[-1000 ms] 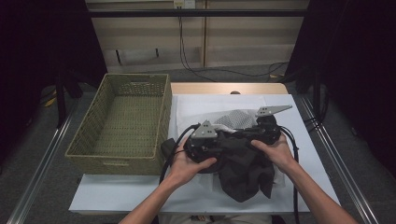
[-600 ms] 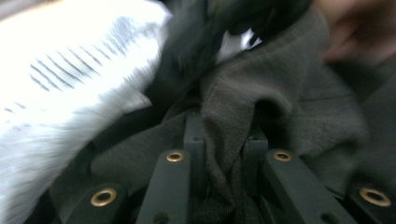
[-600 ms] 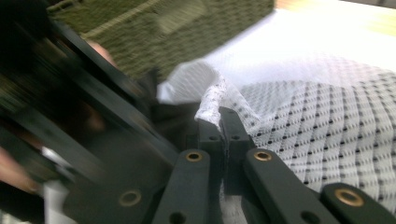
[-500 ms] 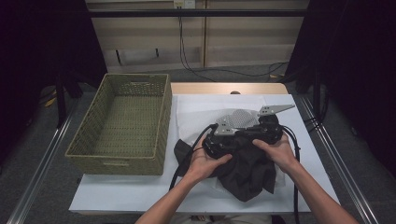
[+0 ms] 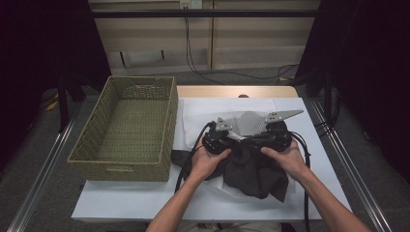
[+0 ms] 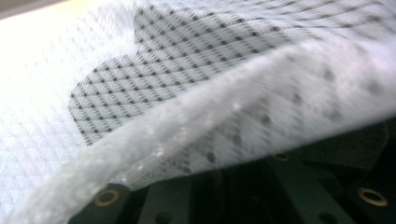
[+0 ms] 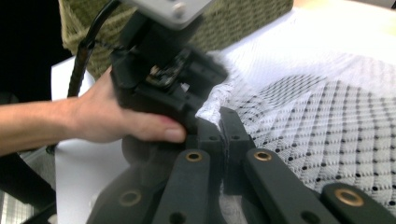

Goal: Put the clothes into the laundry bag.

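Lying mid-table, the white mesh cloth [image 5: 247, 123] is pinched by the closed right gripper [image 7: 223, 140]; the left gripper [image 5: 218, 140], just beside, is covered, its grip unclear.

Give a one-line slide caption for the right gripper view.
Right gripper shut on white mesh bag, left gripper close beside.

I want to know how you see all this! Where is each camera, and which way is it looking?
High view: above the table, looking down; forearms, both hands, wicker basket.
Left gripper view: on the left gripper, jaws under the white mesh cloth.
Right gripper view: on the right gripper, jaws closed on the cloth; left hand beyond.
All share the cloth.
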Motion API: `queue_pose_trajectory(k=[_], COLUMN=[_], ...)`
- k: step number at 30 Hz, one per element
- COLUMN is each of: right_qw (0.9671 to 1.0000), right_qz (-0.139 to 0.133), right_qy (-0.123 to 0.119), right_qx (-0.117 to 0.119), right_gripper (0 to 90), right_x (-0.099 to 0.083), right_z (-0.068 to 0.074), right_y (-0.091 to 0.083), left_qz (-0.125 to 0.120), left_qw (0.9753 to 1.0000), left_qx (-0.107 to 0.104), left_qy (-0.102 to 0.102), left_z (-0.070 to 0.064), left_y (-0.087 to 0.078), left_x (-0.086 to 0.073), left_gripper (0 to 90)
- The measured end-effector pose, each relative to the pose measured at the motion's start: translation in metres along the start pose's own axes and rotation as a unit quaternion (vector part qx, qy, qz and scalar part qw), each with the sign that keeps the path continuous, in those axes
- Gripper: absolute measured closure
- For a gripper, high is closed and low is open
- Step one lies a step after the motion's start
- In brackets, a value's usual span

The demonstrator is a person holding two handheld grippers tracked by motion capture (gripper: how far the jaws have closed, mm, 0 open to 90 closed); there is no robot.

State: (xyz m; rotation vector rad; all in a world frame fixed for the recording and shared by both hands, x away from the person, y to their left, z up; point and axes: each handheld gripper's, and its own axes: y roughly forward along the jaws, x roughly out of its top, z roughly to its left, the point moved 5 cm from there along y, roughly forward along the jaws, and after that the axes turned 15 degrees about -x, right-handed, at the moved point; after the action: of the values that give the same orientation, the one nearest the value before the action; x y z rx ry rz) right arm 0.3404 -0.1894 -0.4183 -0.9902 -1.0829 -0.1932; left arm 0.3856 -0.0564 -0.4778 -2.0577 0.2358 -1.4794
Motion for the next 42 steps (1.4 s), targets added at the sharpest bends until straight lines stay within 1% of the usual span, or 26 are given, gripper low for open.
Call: queue_pose_trajectory(k=[3, 5, 6, 8, 12, 14, 17, 18, 20, 21, 22, 23, 25, 27, 28, 30, 31, 32, 33, 34, 35, 36, 37, 38, 41, 42], right_qw=[1.0000, 0.9999, 0.9999, 0.9999, 0.9999, 0.9999, 0.9999, 0.9999, 0.9999, 0.9999, 0.9999, 0.9999, 0.9999, 0.9999, 0.9999, 0.9999, 0.9999, 0.9999, 0.9999, 0.9999, 0.9999, 0.9999, 0.9999, 0.9999, 0.9999, 0.9999], right_qz=[0.002, 0.000, -0.002, -0.001, 0.000, 0.001, 0.001, 0.000, 0.001, 0.001, 0.000, 0.001, -0.002, 0.000, 0.000, 0.000, 0.000, 0.000, 0.000, 0.000, 0.000, 0.000, 0.000, 0.001, 0.001, 0.001], right_qy=[0.007, 0.014, 0.013, 0.015, 0.012, 0.012, 0.014, 0.014, 0.015, 0.013, 0.012, 0.013, 0.013, 0.015, 0.014, 0.014, 0.013, 0.013, 0.013, 0.012, 0.012, 0.012, 0.012, 0.010, 0.010, 0.012], right_qx=[0.000, 0.001, 0.003, 0.001, 0.003, 0.000, -0.002, -0.002, -0.003, -0.005, -0.007, -0.006, -0.004, -0.003, -0.003, -0.006, -0.006, -0.006, -0.005, -0.003, -0.002, -0.002, -0.003, -0.003, -0.004, -0.003], right_gripper=[89.7, 89.8, 89.8, 89.8, 89.8, 89.8, 89.8, 89.7, 89.8, 89.8, 89.8, 89.8, 89.8, 89.8, 89.8, 89.8, 89.7, 89.7, 89.7, 89.7, 89.8, 89.7, 89.7, 89.8, 89.8, 89.8], right_x=[-0.002, -0.002, -0.003, -0.003, -0.005, -0.005, -0.005, -0.005, -0.006, -0.006, -0.006, -0.006, -0.006, -0.006, -0.005, -0.005, -0.004, -0.005, -0.005, -0.005, -0.005, -0.006, -0.006, -0.006, -0.006, -0.006], right_z=[-0.003, -0.006, -0.007, -0.008, -0.007, -0.007, -0.008, -0.009, -0.008, -0.008, -0.008, -0.009, -0.009, -0.009, -0.009, -0.008, -0.007, -0.007, -0.008, -0.008, -0.008, -0.009, -0.008, -0.008, -0.009, -0.009], right_y=[0.001, 0.000, -0.001, -0.003, -0.001, 0.000, -0.001, -0.001, -0.001, -0.001, -0.001, -0.001, -0.001, 0.001, 0.001, 0.001, 0.001, 0.001, 0.001, 0.002, 0.002, 0.003, 0.002, 0.001, 0.001, 0.001], left_qz=[-0.016, -0.025, -0.022, -0.017, -0.008, -0.004, -0.014, -0.015, -0.004, 0.005, 0.012, 0.015, 0.029, 0.034, 0.045, 0.073, 0.069, 0.079, 0.087, 0.093, 0.081, 0.076, 0.071, 0.065, 0.026, 0.022], left_qw=[0.9997, 0.9985, 0.9982, 0.9983, 0.9976, 0.9981, 0.9980, 0.9976, 0.9976, 0.9977, 0.9983, 0.9981, 0.9983, 0.9975, 0.9969, 0.9958, 0.9964, 0.9964, 0.9958, 0.9953, 0.9962, 0.9961, 0.9963, 0.9965, 0.9966, 0.9967], left_qx=[-0.016, -0.042, -0.052, -0.053, -0.069, -0.061, -0.058, -0.064, -0.063, -0.060, -0.055, -0.059, -0.044, -0.057, -0.057, -0.049, -0.045, -0.028, -0.024, -0.022, -0.027, -0.043, -0.049, -0.052, -0.078, -0.078], left_qy=[-0.011, -0.022, -0.022, -0.014, 0.000, 0.012, 0.022, 0.022, 0.027, 0.030, 0.018, 0.014, 0.026, 0.025, 0.031, 0.027, 0.022, 0.014, 0.017, 0.019, 0.011, 0.011, 0.004, 0.004, 0.000, 0.004], left_z=[0.000, -0.003, -0.004, -0.008, -0.020, -0.027, -0.034, -0.035, -0.036, -0.036, -0.035, -0.036, -0.037, -0.037, -0.036, -0.033, -0.032, -0.029, -0.027, -0.025, -0.025, -0.023, -0.023, -0.025, -0.035, -0.039], left_y=[-0.003, -0.008, -0.010, -0.016, -0.026, -0.035, -0.051, -0.057, -0.066, -0.070, -0.076, -0.079, -0.085, -0.083, -0.080, -0.074, -0.071, -0.068, -0.069, -0.070, -0.072, -0.077, -0.080, -0.084, -0.093, -0.095], left_x=[-0.002, -0.005, -0.008, -0.015, -0.022, -0.023, -0.023, -0.025, -0.030, -0.034, -0.042, -0.047, -0.062, -0.072, -0.078, -0.086, -0.088, -0.091, -0.092, -0.091, -0.089, -0.088, -0.086, -0.084, -0.072, -0.068], left_gripper=[76.5, 71.7, 67.8, 55.7, 37.5, 28.8, 23.1, 21.6, 19.7, 17.0, 15.7, 15.1, 15.2, 15.2, 15.4, 16.9, 19.2, 23.5, 30.3, 41.2, 53.1, 64.2, 71.0, 74.0, 80.0, 80.9])
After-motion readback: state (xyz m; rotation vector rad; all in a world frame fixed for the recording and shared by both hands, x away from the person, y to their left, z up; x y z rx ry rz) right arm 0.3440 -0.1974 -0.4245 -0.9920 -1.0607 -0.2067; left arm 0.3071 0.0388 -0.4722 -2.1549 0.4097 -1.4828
